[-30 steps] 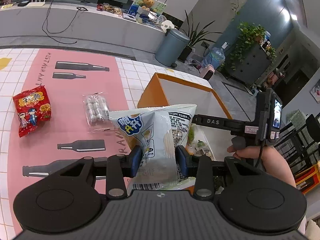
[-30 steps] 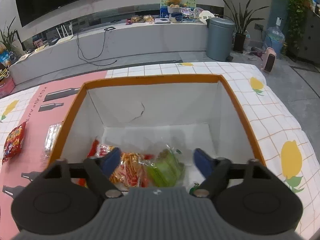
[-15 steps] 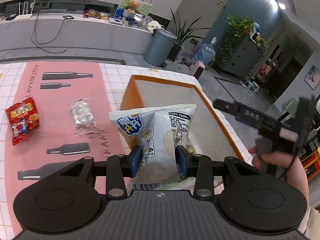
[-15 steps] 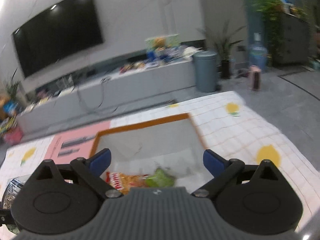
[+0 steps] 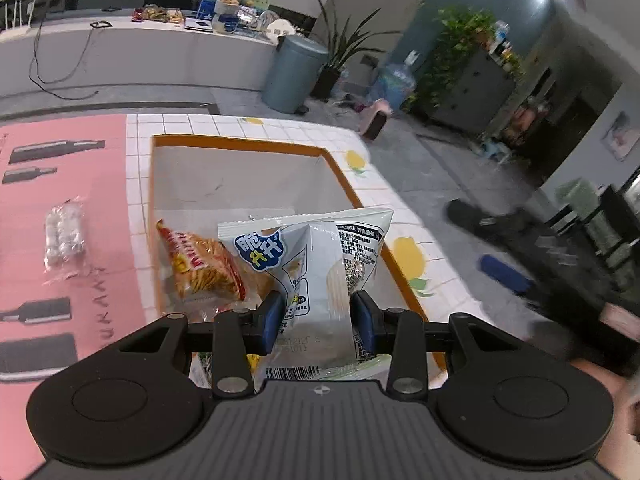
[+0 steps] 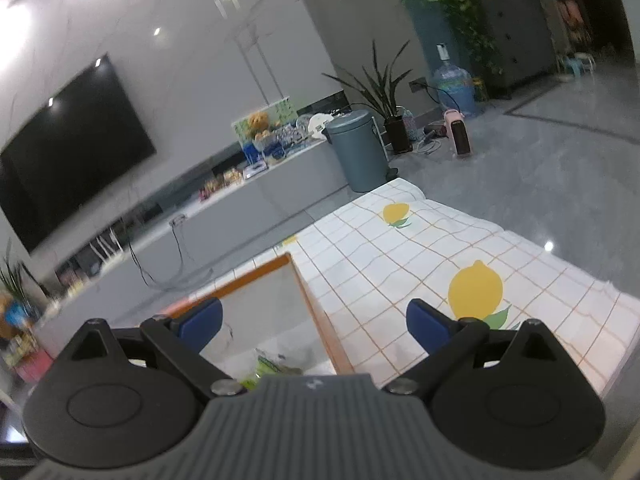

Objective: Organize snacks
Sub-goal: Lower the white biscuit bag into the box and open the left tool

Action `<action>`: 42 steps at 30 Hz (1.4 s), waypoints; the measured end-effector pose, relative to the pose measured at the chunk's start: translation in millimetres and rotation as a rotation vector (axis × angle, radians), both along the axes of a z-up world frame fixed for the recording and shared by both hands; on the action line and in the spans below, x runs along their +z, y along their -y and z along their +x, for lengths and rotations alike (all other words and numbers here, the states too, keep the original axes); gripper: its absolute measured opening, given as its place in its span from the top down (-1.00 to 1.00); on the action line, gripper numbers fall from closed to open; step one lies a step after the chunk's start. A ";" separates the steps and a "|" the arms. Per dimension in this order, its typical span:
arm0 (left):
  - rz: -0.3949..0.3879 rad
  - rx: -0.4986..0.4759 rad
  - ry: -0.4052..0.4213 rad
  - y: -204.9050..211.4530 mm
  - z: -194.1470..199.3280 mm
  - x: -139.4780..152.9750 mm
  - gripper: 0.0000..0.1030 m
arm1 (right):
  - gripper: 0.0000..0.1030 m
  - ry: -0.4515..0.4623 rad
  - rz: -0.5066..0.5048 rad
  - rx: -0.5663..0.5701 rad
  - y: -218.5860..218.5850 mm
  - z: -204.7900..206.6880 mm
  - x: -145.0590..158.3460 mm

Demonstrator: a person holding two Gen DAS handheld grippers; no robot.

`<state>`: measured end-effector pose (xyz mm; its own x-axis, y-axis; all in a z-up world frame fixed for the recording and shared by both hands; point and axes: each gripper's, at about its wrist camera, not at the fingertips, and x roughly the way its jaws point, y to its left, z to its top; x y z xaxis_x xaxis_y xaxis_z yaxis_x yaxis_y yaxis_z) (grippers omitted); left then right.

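While left gripper fingers pinch a glossy, crinkled white snack pouch over the orange-rimmed box, right gripper fingers gape wide, empty.

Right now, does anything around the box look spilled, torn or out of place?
Nothing spilled or torn. One clear packet lies on the pink mat outside the orange-rimmed box; the left gripper holds a white snack bag over it.

**Box mouth open, floor partly taken**

The orange-rimmed white box stood open on top. An orange crinkled snack bag filled its near left corner; the far floor by the back wall lay bare.
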<state>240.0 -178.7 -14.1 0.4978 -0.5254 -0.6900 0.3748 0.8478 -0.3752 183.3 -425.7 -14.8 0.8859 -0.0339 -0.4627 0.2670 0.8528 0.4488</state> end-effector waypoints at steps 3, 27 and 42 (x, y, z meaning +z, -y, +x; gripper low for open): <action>0.081 0.034 -0.002 32.4 15.8 -10.5 0.14 | -0.86 0.013 0.022 -0.009 5.7 -3.4 0.0; 0.029 0.054 0.010 28.8 49.0 -21.6 0.10 | -0.86 0.033 0.058 0.009 7.4 -2.6 -1.4; 0.153 -0.036 -0.098 73.5 81.5 -63.4 0.47 | -0.86 0.021 0.045 0.009 6.7 0.0 -2.8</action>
